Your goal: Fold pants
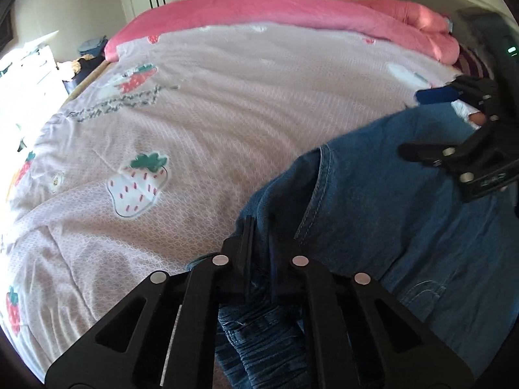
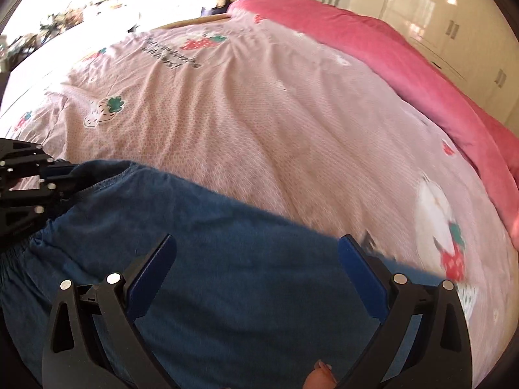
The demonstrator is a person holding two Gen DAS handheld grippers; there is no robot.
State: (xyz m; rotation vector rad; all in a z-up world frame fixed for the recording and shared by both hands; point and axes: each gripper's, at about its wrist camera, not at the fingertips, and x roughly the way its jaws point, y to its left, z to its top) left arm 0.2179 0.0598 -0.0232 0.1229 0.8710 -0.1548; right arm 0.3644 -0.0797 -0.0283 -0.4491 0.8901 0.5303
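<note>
Blue denim pants (image 1: 373,207) lie on a pink strawberry-print bed cover (image 1: 211,123). My left gripper (image 1: 259,227) is shut on the pants' elastic waistband edge, with gathered denim bunched between its fingers. In the right wrist view the pants (image 2: 227,275) spread below my right gripper (image 2: 256,249), which is wide open just above the denim and holds nothing. The right gripper also shows in the left wrist view (image 1: 454,129), over the far part of the pants. The left gripper shows at the left edge of the right wrist view (image 2: 48,181), clamped on the waistband.
A bright pink blanket (image 1: 292,9) runs along the far side of the bed. White wardrobes (image 2: 454,26) stand beyond it. Cluttered furniture (image 1: 29,61) sits by the bed's left end. A fingertip (image 2: 319,377) shows at the bottom of the right wrist view.
</note>
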